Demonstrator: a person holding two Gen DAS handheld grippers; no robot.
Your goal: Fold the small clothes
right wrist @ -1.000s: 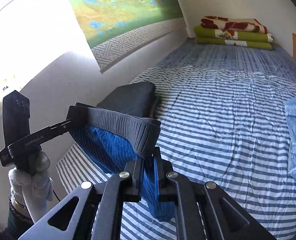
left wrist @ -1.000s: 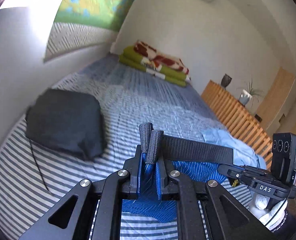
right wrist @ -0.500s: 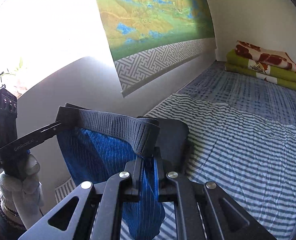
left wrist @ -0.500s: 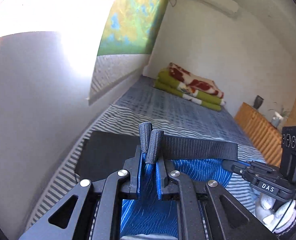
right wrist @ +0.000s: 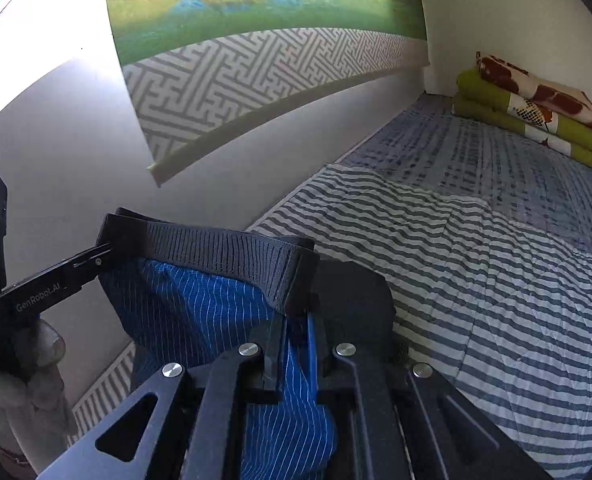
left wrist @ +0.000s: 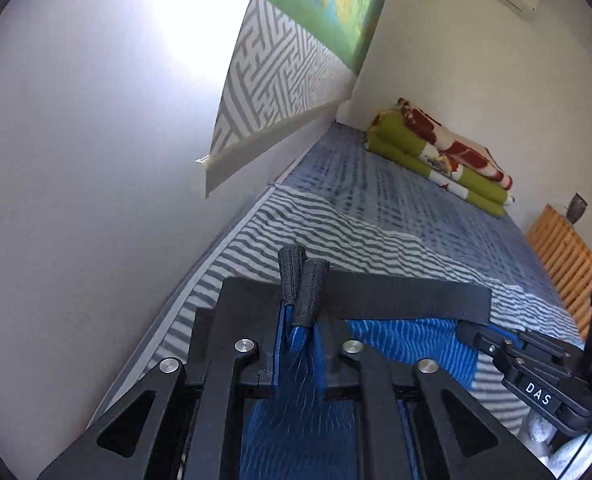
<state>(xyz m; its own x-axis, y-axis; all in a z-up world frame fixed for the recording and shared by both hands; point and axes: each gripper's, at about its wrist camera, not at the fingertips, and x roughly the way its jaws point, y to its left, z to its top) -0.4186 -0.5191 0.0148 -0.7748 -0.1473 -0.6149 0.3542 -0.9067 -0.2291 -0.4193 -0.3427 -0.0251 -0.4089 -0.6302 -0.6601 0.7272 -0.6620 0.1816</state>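
Observation:
Blue pinstriped briefs [left wrist: 416, 340] with a dark ribbed waistband [left wrist: 408, 296] hang stretched between both grippers above the striped bed [left wrist: 376, 240]. My left gripper [left wrist: 304, 280] is shut on one end of the waistband. The right gripper [left wrist: 466, 326] pinches the other end at the right of the left wrist view. In the right wrist view, the waistband [right wrist: 215, 248] wraps over my right gripper [right wrist: 298, 312] and hides its tips, while blue fabric [right wrist: 183, 312] droops below. The left gripper [right wrist: 103, 252] holds the far end, with a gloved hand [right wrist: 23, 392] under it.
A dark folded item [right wrist: 352, 292] lies on the bed just behind the briefs. The white wall [left wrist: 95, 200] with a map hanging [right wrist: 255, 80] runs close on the left. Folded green and red blankets [left wrist: 448, 160] sit at the far end. Wooden slats [left wrist: 560, 248] border the right.
Both grippers have lifted and tilted up toward the wall with the briefs still stretched between them. The light-blue garment at the right has left both views.

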